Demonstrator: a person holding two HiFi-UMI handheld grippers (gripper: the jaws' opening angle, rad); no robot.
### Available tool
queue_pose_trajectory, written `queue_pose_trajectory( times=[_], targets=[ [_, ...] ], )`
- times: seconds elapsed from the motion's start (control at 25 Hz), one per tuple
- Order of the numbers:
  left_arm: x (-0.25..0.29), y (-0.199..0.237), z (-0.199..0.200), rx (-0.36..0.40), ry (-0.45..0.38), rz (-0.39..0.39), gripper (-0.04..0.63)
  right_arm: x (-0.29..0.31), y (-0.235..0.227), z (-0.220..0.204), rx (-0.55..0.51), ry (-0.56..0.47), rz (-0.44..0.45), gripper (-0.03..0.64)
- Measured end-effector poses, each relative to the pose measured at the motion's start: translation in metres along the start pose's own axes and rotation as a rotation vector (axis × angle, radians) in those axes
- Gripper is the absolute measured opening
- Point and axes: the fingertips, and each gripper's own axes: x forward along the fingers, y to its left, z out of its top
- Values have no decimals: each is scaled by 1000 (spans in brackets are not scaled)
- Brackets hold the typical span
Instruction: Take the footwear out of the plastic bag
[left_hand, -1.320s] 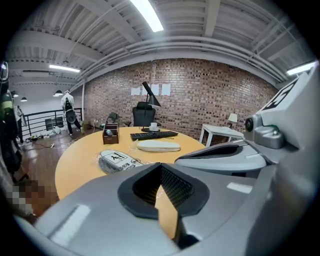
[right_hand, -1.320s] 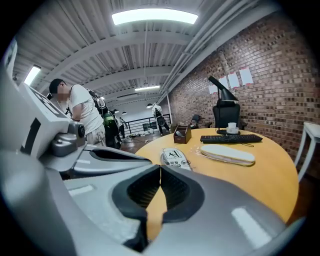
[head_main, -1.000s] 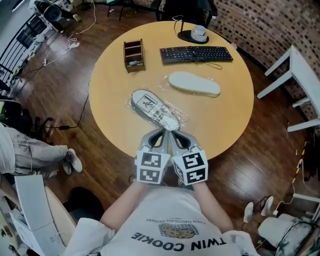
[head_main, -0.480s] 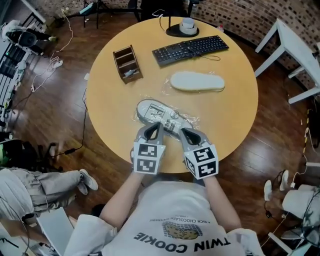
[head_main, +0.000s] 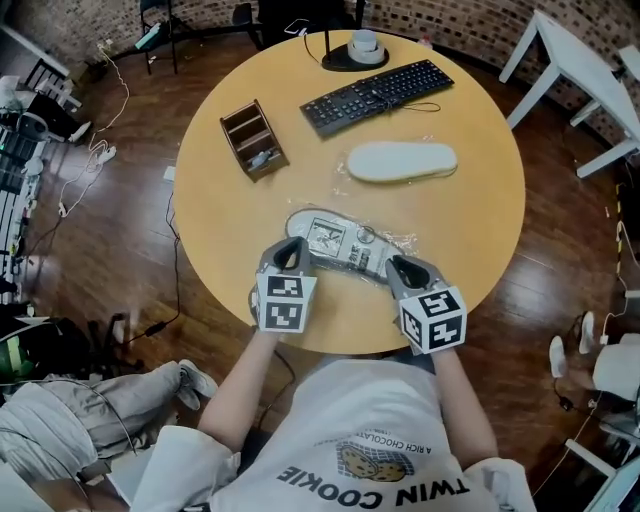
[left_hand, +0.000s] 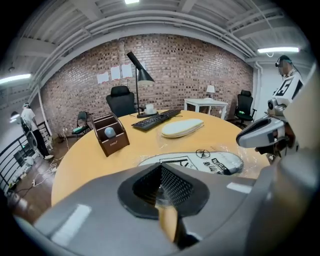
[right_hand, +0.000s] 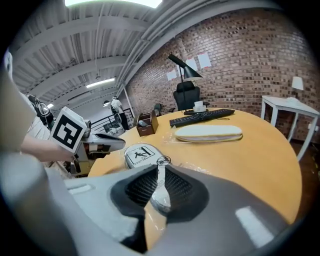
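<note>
- The left gripper (head_main: 289, 247) is pinching the film of the crinkled clear plastic bag (head_main: 393, 240), its jaws pressed together on it.
- The right gripper (head_main: 399, 266) has just been easing its jaws slightly apart, with bag film standing between them.
- The flat white printed slipper (head_main: 333, 238) is lying inside the bag, between both grippers.
- A pale bare slipper (head_main: 401, 161) is lying beyond them.

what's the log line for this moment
step: footwear in plastic bag, not yet out | left gripper: shut on bag end | right gripper: jaws just been opening, bag film between them
</note>
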Motion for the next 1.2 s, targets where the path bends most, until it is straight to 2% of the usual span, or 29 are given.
queue_pose_trajectory(
  times=[0.36, 0.64, 0.88, 1.04, 1.2],
  targets=[
    [21, 44, -22, 63, 83, 33, 8, -15, -32, -12, 108, 8, -64, 71],
    [29, 53, -43, 99, 145, 32, 8, -42, -71, -40, 292, -10, -110, 91],
    [37, 56, -55, 126, 173, 44, 6, -54, -89, -60, 435, -44, -92, 91],
    [41, 53, -58, 143, 188, 48, 6, -61, -96, -74, 470, -24, -61, 92],
    [45, 50, -61, 161, 207, 49, 6, -62, -97, -75, 425, -26, -24, 92]
  ],
)
